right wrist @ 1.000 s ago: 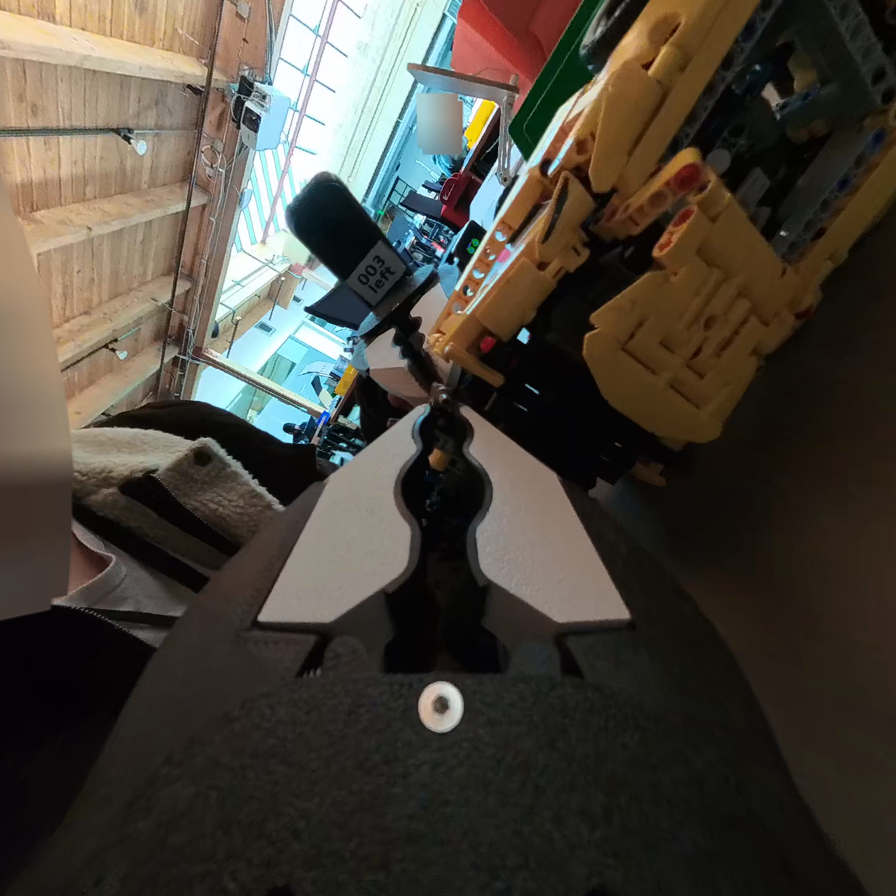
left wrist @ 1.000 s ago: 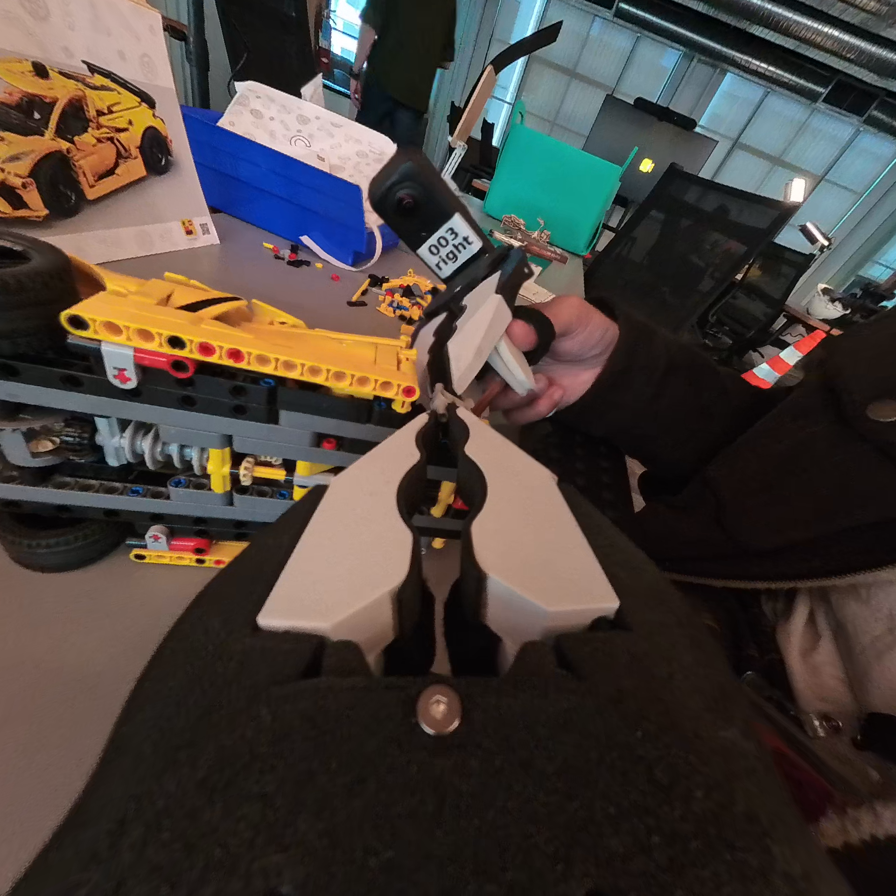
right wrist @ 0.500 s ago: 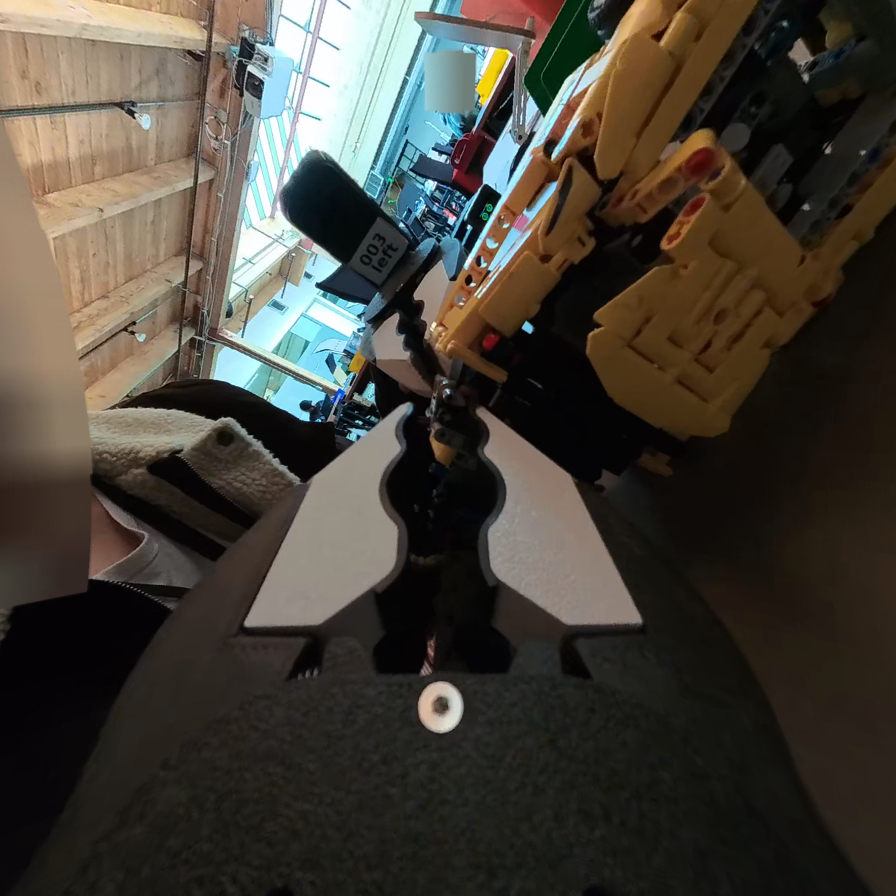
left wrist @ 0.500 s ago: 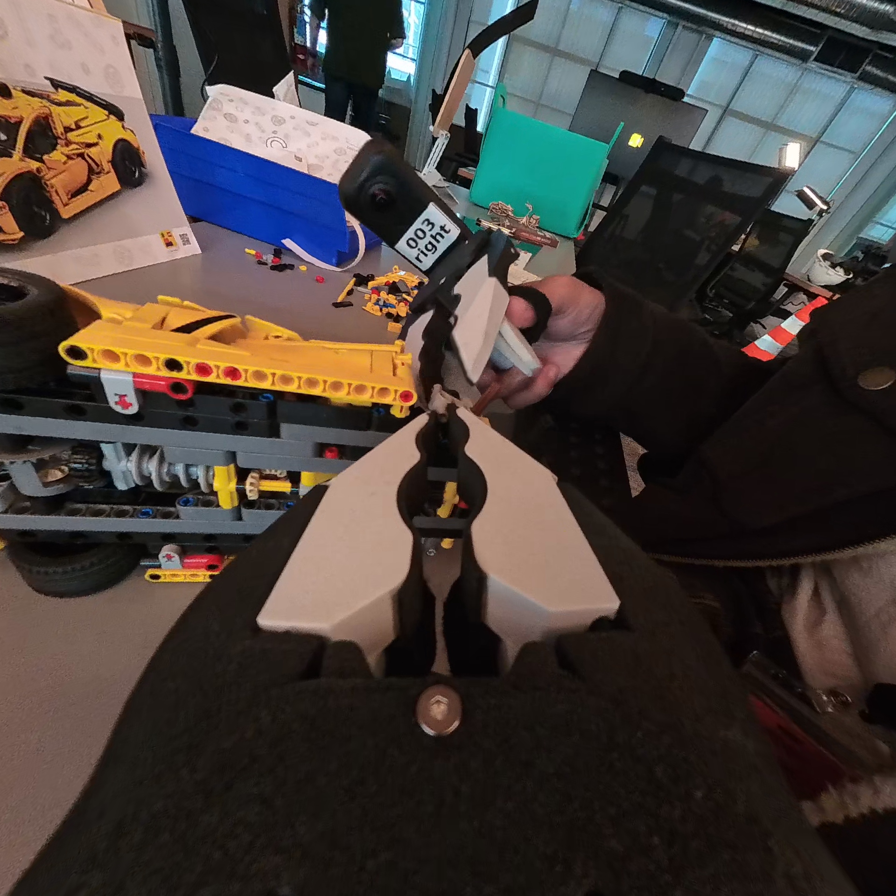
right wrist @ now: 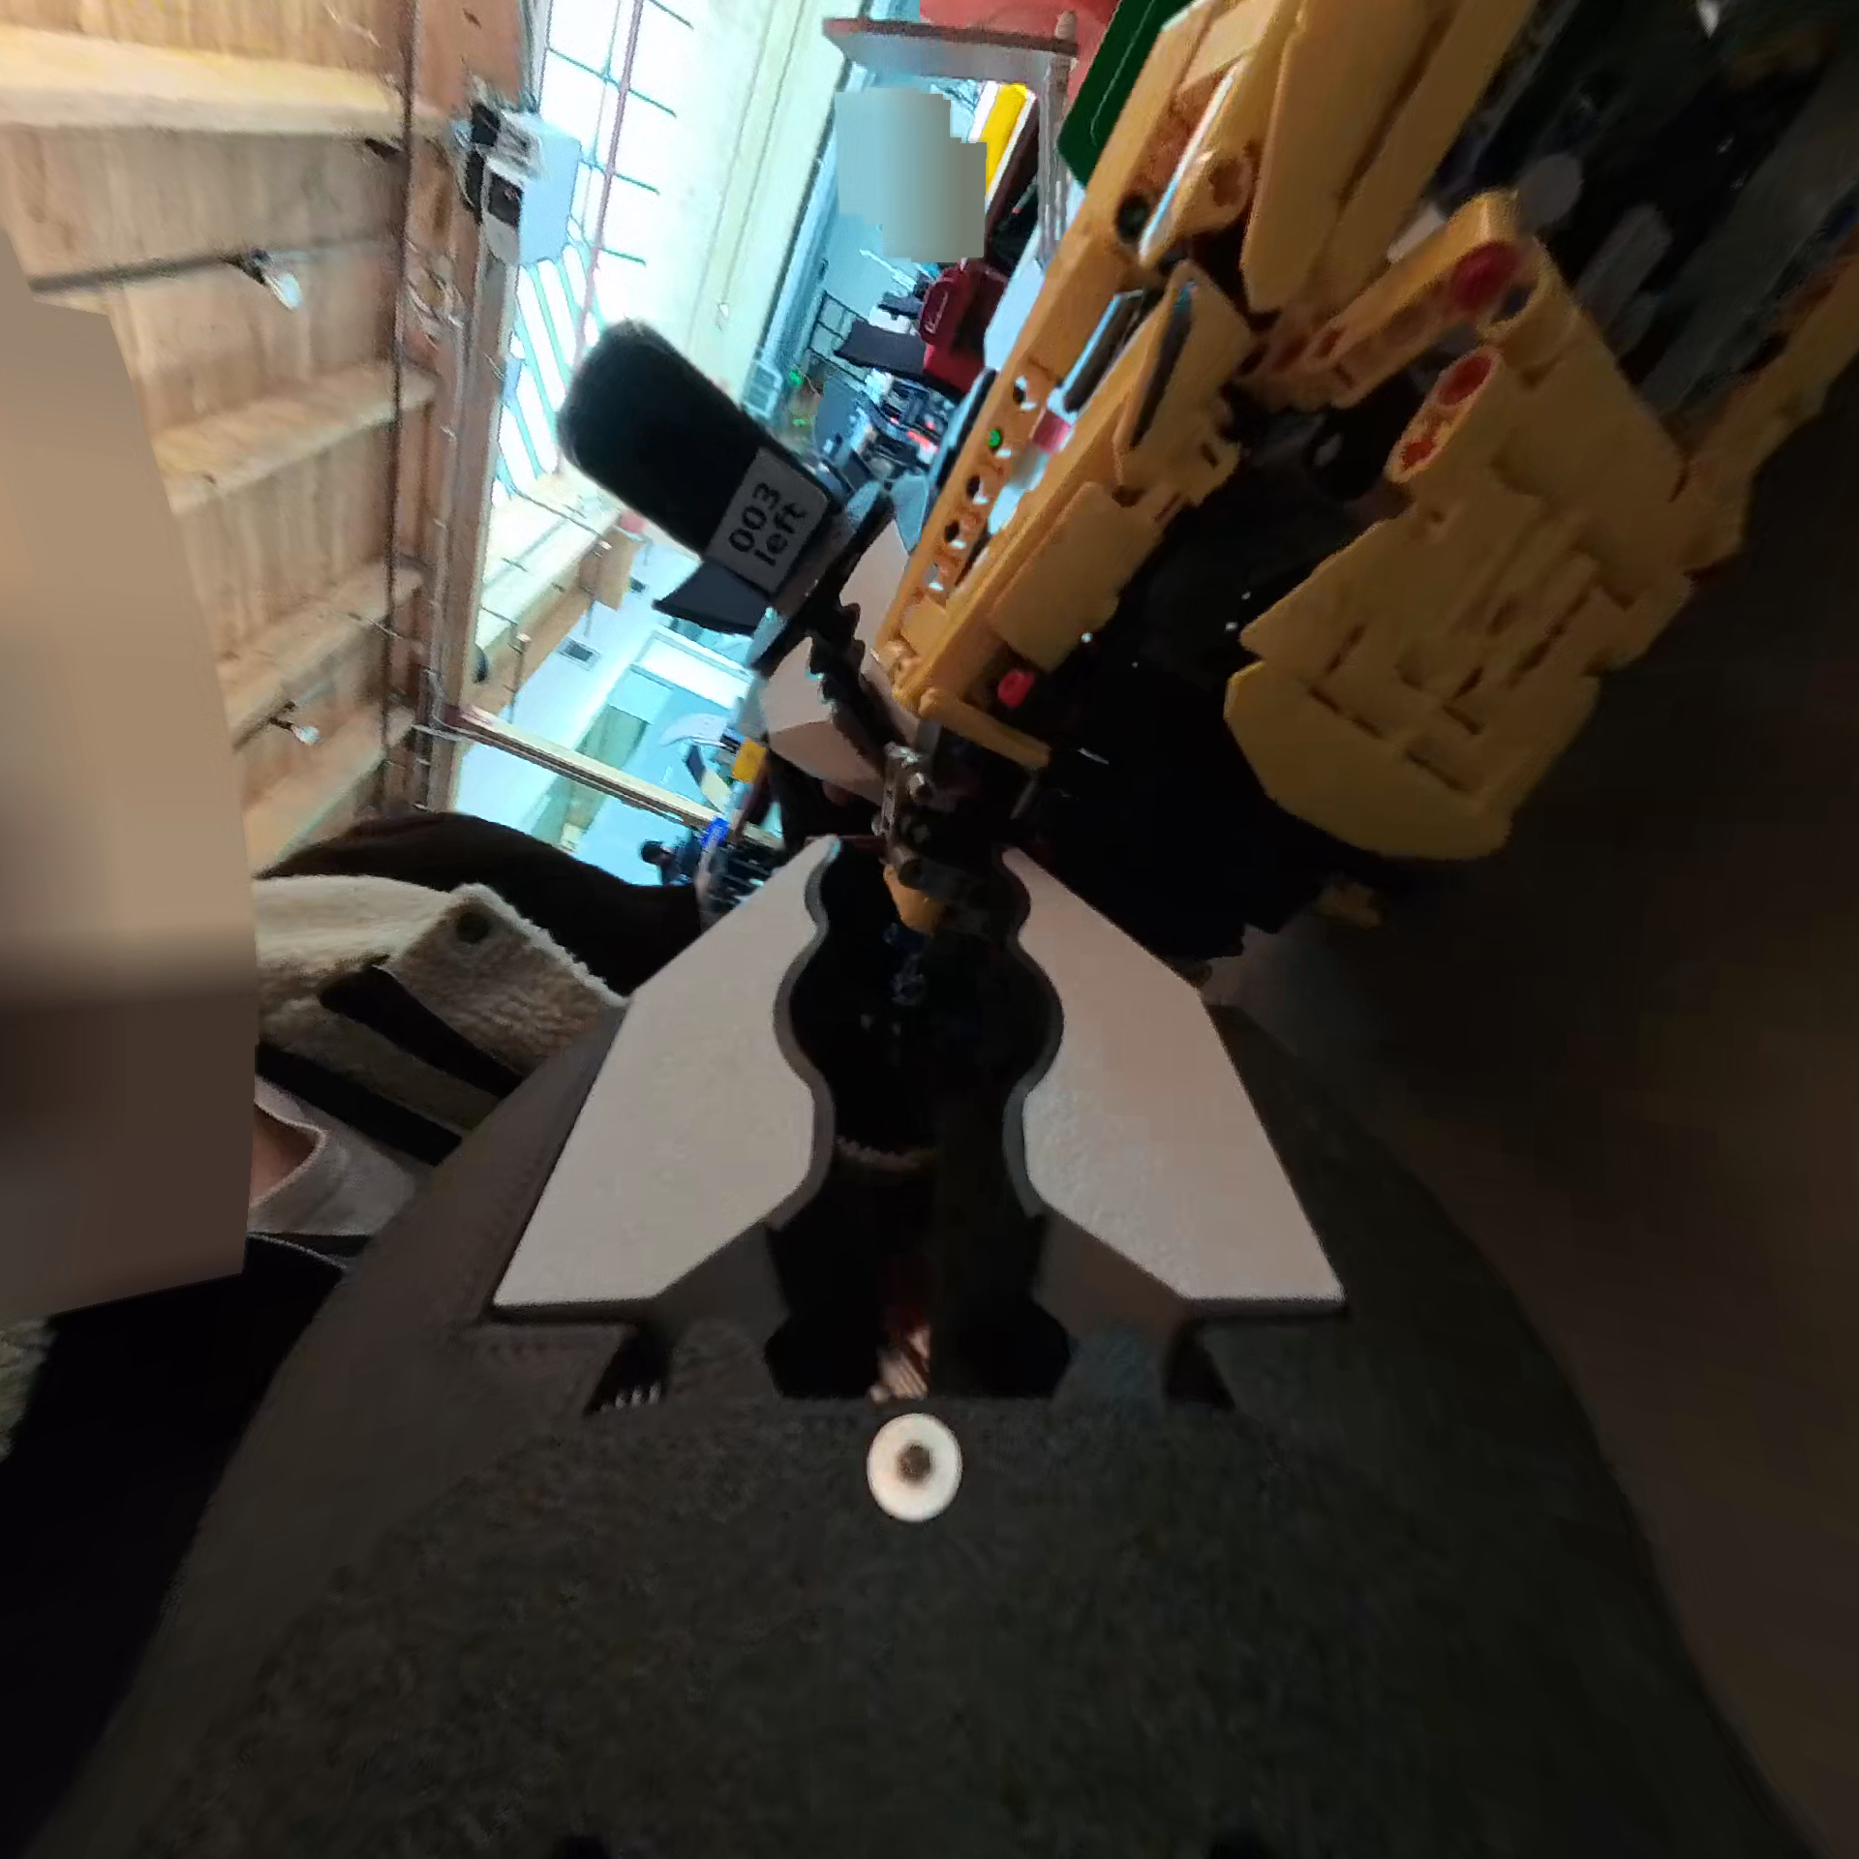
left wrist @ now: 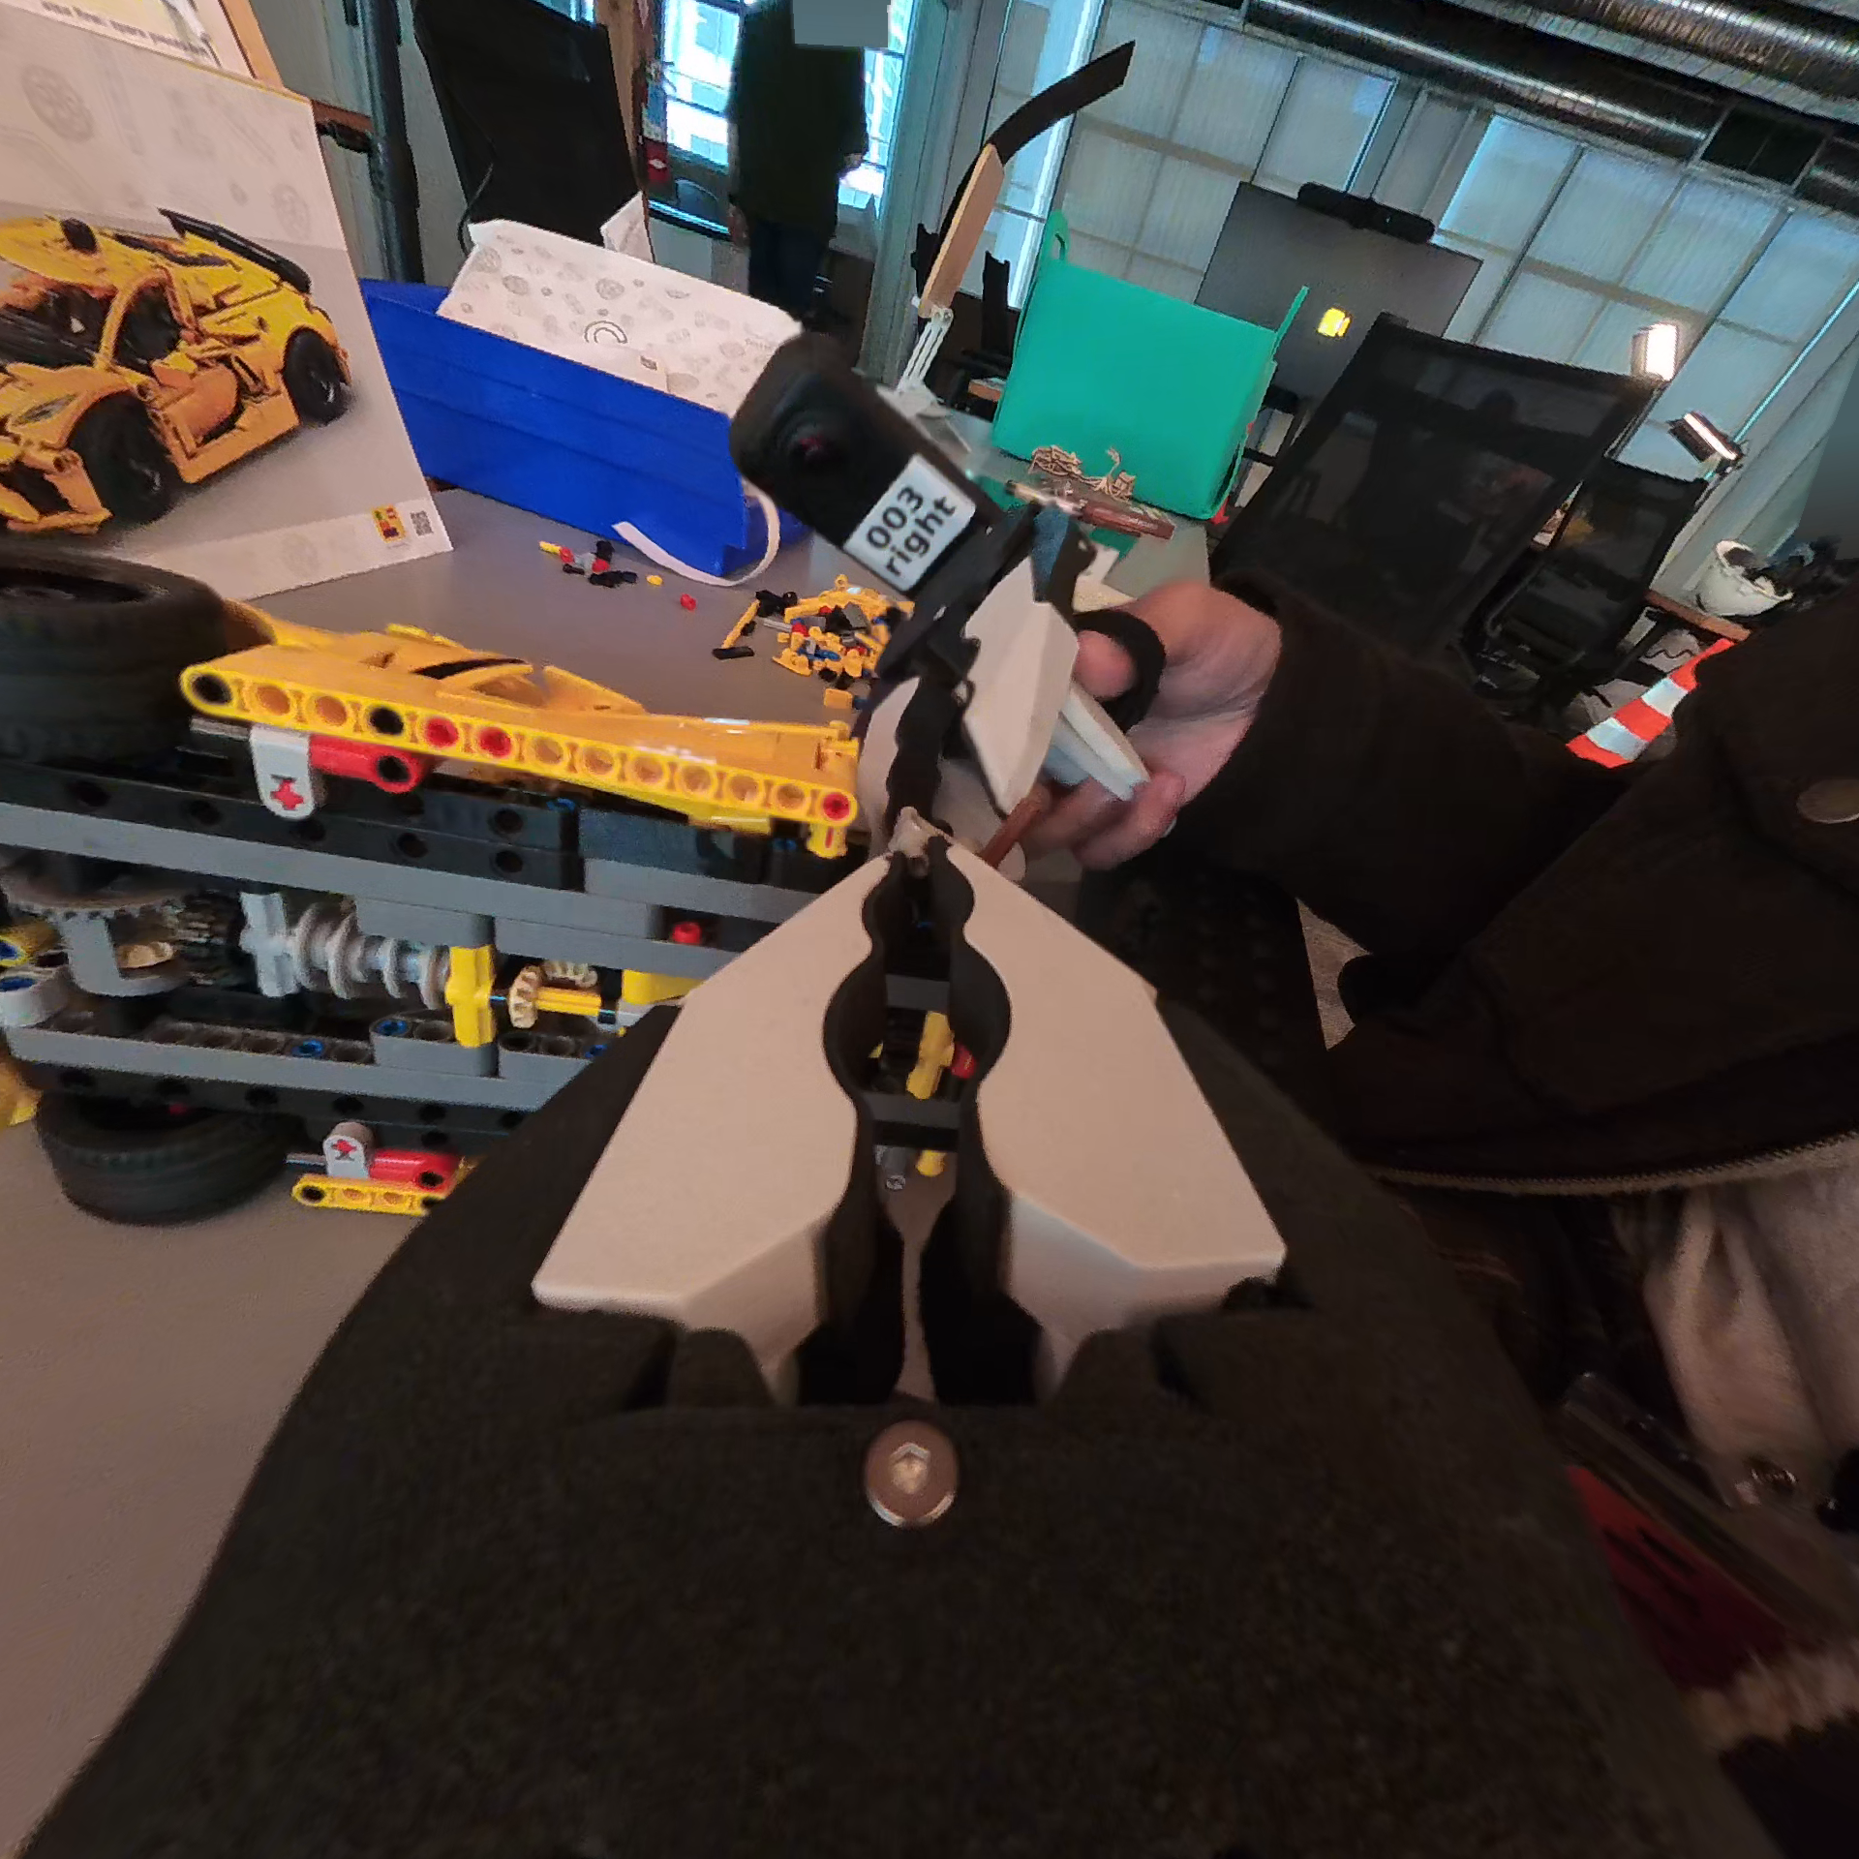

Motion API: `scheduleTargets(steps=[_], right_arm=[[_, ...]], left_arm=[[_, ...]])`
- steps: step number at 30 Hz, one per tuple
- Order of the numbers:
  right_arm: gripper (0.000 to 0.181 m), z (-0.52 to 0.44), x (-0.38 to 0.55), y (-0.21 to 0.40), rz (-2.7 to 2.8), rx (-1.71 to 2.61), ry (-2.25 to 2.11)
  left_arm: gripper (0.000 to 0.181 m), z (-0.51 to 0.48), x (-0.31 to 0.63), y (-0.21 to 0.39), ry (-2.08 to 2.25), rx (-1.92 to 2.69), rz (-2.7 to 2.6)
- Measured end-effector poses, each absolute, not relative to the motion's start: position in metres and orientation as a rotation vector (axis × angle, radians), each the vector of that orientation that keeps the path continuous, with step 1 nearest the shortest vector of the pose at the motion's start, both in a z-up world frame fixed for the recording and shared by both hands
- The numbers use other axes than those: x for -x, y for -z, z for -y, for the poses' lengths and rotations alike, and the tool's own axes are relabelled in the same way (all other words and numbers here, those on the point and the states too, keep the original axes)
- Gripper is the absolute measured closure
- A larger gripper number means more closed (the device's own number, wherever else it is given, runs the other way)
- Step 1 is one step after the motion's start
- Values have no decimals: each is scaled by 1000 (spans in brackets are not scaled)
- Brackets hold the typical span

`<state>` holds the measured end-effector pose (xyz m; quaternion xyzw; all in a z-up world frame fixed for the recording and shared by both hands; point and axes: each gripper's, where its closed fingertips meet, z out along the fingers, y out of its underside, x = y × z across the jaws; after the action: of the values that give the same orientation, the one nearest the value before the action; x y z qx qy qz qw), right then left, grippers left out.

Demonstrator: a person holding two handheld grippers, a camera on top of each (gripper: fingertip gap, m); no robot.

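A yellow, grey and black brick-built model car (left wrist: 523, 744) lies on its side on the grey table (left wrist: 151, 1358). My left gripper (left wrist: 917, 863) is shut on the dark frame at the car's near end; black and yellow parts show between its fingers. My right gripper (right wrist: 920, 860) meets it tip to tip at that same end, and it shows in the left wrist view (left wrist: 910, 820), held by a hand (left wrist: 1187, 694). Its fingers stand apart around a small black and yellow part (right wrist: 920, 890) of the car (right wrist: 1408, 704). The left gripper (right wrist: 885, 744) shows just beyond.
A picture board of the yellow car (left wrist: 171, 382) stands at the back left, a blue bin (left wrist: 563, 453) beside it. Loose small bricks (left wrist: 815, 634) lie behind the car. A green bag (left wrist: 1137, 392), black chairs (left wrist: 1408, 483) and a standing person (left wrist: 795, 151) are farther back. Less than 4 cm separates the two grippers' tips.
The right gripper's fingers have spread apart around the small part at the car's end. The left gripper stays shut on the frame; the car has barely moved.
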<state>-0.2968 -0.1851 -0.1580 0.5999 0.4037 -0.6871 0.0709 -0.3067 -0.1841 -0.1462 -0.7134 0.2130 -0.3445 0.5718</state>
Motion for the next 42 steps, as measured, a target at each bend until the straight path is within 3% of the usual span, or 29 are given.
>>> scheduleTargets(steps=[4, 7, 12, 18, 26, 32, 35, 36, 39, 41, 42], right_arm=[[164, 176, 295, 145, -1013, -1705, 2162], [159, 184, 296, 149, -1059, -1711, 2129], [168, 184, 298, 160, -1109, -1773, 2079], [166, 183, 301, 158, -1110, -1800, 2089], [181, 181, 302, 157, -1240, -1834, 2113], [181, 130, 275, 141, -1104, -1927, 2255], [181, 149, 285, 142, -1521, -1966, 2185], [180, 157, 290, 143, -1745, -1976, 2159], [148, 169, 304, 135, -2106, -1981, 2255], [128, 176, 307, 136, -2014, -1986, 2354], [131, 185, 305, 137, -1923, -1920, 2380]], left_arm=[[178, 185, 306, 146, 809, 1672, -513], [178, 186, 306, 146, 811, 1671, -515], [177, 186, 306, 147, 812, 1673, -515], [178, 186, 306, 147, 817, 1669, -512], [178, 185, 311, 149, 748, 1684, -526], [178, 186, 325, 147, 764, 1677, -471], [178, 188, 317, 147, 755, 1671, -518], [178, 188, 316, 147, 773, 1672, -509], [178, 187, 321, 143, 813, 1663, -460], [178, 187, 322, 141, 831, 1650, -444], [178, 188, 321, 141, 830, 1649, -450]])
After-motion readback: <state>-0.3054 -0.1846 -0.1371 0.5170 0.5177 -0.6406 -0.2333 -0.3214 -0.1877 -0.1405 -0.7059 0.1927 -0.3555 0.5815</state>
